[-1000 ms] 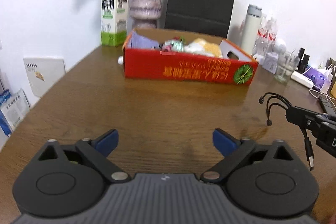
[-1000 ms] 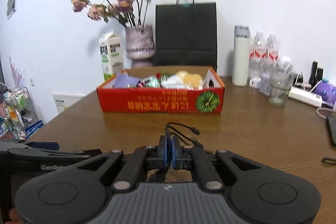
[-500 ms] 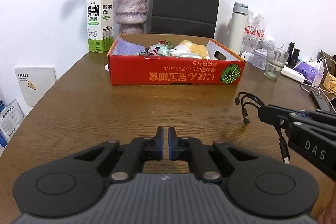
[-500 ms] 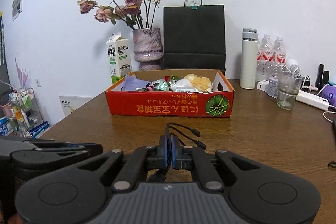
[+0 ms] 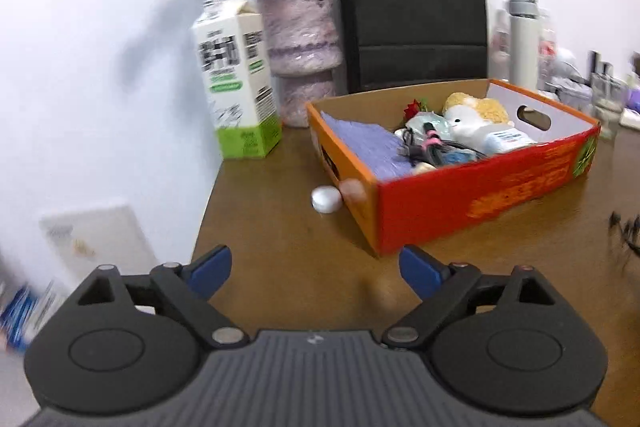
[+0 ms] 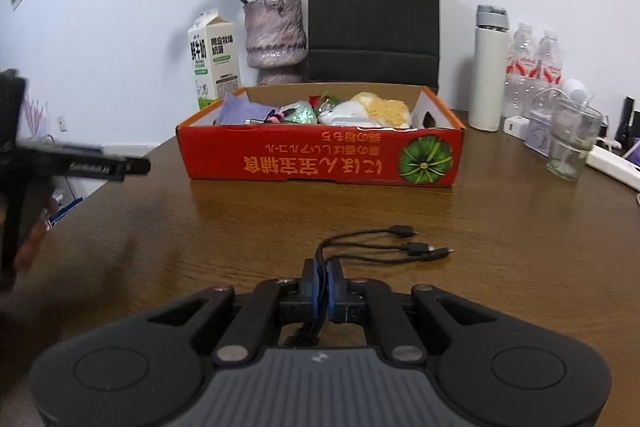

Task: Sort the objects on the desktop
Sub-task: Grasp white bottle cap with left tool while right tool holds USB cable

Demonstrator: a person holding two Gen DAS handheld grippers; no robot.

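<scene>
My right gripper (image 6: pixel 323 283) is shut on a black multi-plug charging cable (image 6: pixel 384 247), whose three plugs fan out just above the brown table (image 6: pixel 500 247). The red cardboard box (image 6: pixel 320 159) stands ahead of it, holding a plush toy (image 6: pixel 380 109), a purple cloth (image 6: pixel 236 109) and small items. My left gripper (image 5: pixel 316 267) hovers over the table near the box's (image 5: pixel 460 203) left corner; its jaws are opening with nothing between them. A small white round object (image 5: pixel 327 199) lies against the box's end wall. The cable's plugs (image 5: pixel 624 227) show at the right edge.
A milk carton (image 5: pixel 236 79), a vase of dried flowers (image 5: pixel 300 47) and a black paper bag (image 5: pixel 412 11) stand behind the box. A white flask (image 6: pixel 490 67), water bottles (image 6: pixel 534 67), a glass (image 6: pixel 572 143) and a power strip (image 6: pixel 612 165) crowd the right side. The table's left edge (image 5: pixel 204 211) is close.
The left gripper shut, then opened wide again, and swung left to face the box's left end. The right gripper shifted a little and sank, still gripping the cable.
</scene>
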